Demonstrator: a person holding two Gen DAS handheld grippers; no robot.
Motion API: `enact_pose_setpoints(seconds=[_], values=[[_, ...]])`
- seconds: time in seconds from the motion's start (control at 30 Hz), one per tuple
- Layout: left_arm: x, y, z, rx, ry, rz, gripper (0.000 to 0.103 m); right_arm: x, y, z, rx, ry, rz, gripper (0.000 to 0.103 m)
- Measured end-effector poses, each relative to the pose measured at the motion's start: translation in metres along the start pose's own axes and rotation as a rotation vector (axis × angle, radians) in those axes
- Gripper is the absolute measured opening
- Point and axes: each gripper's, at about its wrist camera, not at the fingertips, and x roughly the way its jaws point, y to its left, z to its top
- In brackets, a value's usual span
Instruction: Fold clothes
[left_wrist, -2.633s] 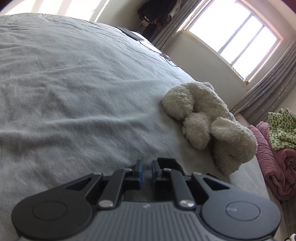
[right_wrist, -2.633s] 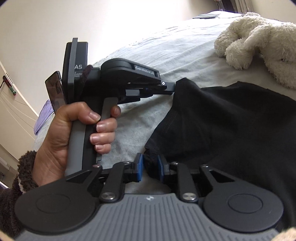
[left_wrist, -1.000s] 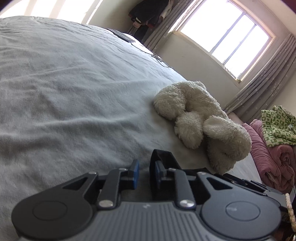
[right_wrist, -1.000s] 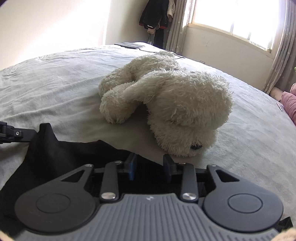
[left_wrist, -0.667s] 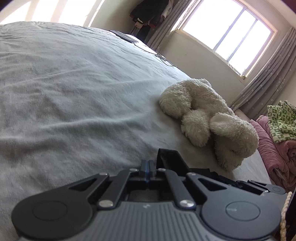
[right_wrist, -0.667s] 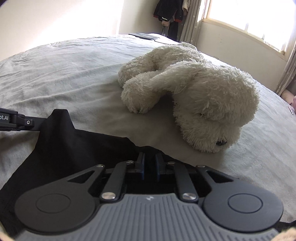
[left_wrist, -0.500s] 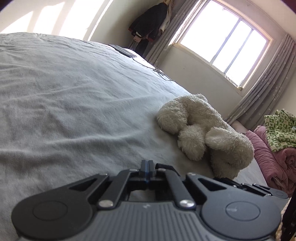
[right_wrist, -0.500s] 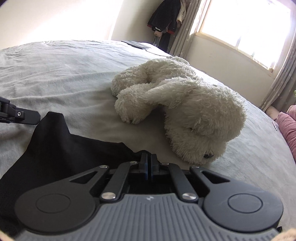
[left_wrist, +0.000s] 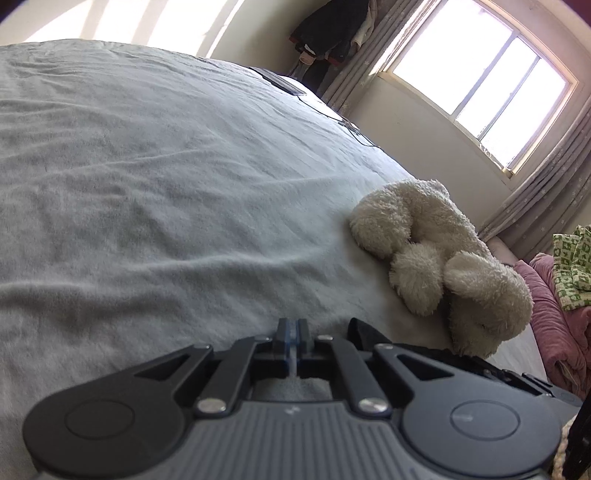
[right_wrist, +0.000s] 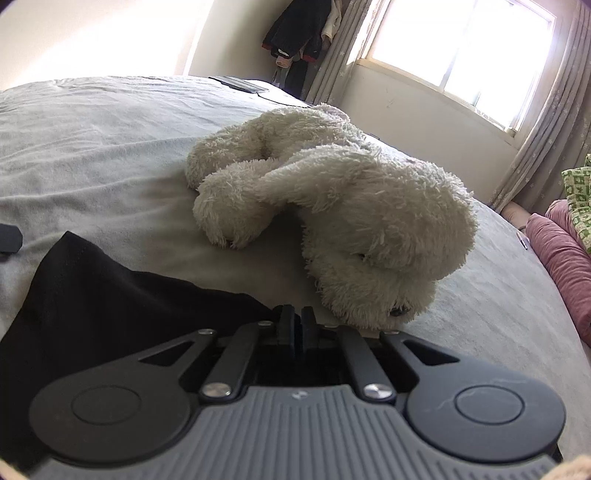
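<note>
On the grey bed (right_wrist: 92, 140) a black garment (right_wrist: 110, 306) lies rumpled beside a white plush dog (right_wrist: 332, 206). Only the right wrist view shows its spread; the right gripper (right_wrist: 297, 328), fingers just reopening slightly, pinches its edge. The left gripper (left_wrist: 291, 334) is closed, a dark corner beside it.

The garment (right_wrist: 110, 295) is lying spread on the bed (right_wrist: 92, 147), sitting in front of the plush toy (right_wrist: 332, 206) and to its left in the right wrist view. The toy is resting on the bed too, just beyond the garment's far edge. Behind it, a flat device (right_wrist: 238, 83) is lying at the bed's far side. Off to the right, bedding (right_wrist: 554, 251) is sitting piled beside the bed, under the curtain (right_wrist: 546, 122) hanging by the window (right_wrist: 454, 48)
</note>
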Motion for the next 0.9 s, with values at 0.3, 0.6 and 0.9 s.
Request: enact_pose_setpoints(seconds=[0.3,0.6,0.9], values=[[0.006,-0.006,-0.006,-0.013,0.051,-0.1,0.005,-0.083,0.004,-0.008,0.136,-0.011,0.282,0.042],[0.003,-0.016,-0.006,0.023,0.046,-0.165,0.005,-0.092,0.063,-0.032,0.106,0.058,0.467,0.042],[0.013,-0.046,-0.026,0.216,0.044,-0.122,0.024,-0.128,-0.002,-0.045,0.264,0.054,0.297,0.044]])
